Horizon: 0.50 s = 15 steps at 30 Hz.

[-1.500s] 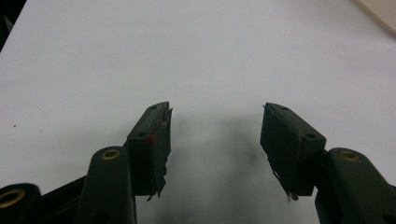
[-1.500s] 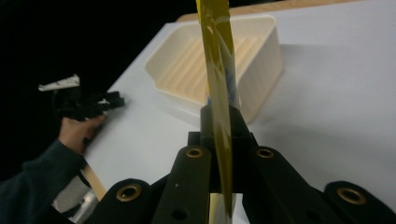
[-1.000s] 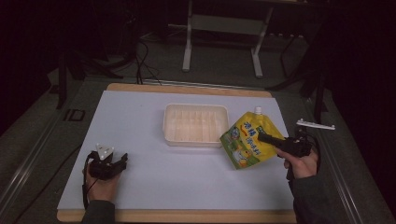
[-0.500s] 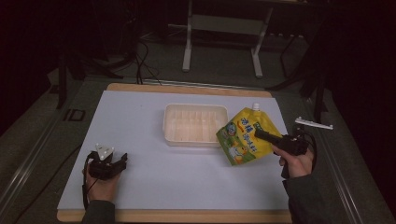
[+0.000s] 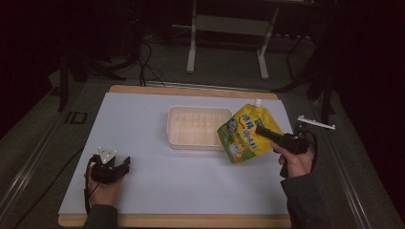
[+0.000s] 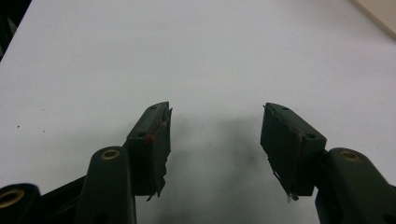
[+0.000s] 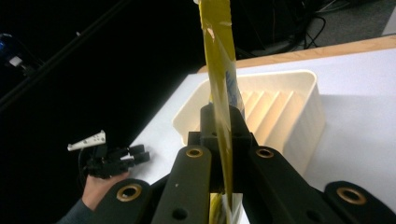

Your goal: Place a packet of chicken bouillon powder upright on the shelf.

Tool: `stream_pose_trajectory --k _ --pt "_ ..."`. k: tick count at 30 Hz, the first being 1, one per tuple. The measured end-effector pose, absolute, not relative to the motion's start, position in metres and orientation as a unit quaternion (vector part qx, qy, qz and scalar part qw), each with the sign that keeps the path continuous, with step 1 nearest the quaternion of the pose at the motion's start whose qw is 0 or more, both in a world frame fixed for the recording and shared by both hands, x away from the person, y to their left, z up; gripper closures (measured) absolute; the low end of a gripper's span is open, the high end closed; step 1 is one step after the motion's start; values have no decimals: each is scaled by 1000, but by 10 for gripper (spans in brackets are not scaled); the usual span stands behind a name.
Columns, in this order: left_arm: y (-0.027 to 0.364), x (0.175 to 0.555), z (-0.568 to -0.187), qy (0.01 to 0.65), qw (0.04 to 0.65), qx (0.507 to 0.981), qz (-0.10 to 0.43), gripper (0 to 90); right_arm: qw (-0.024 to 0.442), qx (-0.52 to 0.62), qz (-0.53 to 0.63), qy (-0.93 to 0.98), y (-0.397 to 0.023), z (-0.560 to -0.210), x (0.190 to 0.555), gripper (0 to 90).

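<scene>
While the person's left hand (image 5: 102, 191) rests near the front left corner of the white table (image 5: 143, 124), the right gripper (image 5: 261, 131) holds a yellow spouted pouch (image 5: 244, 134) beside a cream plastic tray (image 5: 197, 126). The high view shows the pouch lifted at a tilt, its white spout (image 5: 258, 102) pointing toward the far side, its left edge overlapping the tray's right rim. From the right gripper view, both black jaws are clamped tight on the pouch (image 7: 219, 60), which is seen edge-on and rises straight up between them; the ribbed tray (image 7: 280, 112) lies just behind it. That view also catches the left gripper (image 7: 135, 154) farther off, held in the person's hand (image 7: 100, 186) at the table's edge. The left gripper (image 5: 123, 164) sits well apart from the tray in the high view, low over bare tabletop. In the left gripper view its jaws stand wide apart with nothing between them, their pads (image 6: 156, 140) worn and frayed, a soft shadow on the white surface (image 6: 210, 56) below.
</scene>
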<state>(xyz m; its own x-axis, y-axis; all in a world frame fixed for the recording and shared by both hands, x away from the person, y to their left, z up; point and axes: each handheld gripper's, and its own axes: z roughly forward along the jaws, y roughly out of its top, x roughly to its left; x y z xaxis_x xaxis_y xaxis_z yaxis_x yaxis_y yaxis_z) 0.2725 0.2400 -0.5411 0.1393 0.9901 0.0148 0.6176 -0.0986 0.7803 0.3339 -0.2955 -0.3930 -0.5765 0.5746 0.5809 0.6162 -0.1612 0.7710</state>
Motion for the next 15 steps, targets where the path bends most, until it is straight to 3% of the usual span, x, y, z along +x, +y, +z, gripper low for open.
stream_pose_trajectory --k 15 --pt "240 272 -541 589 323 682 289 423 7 -476 -623 -620 -273 -390 345 900"
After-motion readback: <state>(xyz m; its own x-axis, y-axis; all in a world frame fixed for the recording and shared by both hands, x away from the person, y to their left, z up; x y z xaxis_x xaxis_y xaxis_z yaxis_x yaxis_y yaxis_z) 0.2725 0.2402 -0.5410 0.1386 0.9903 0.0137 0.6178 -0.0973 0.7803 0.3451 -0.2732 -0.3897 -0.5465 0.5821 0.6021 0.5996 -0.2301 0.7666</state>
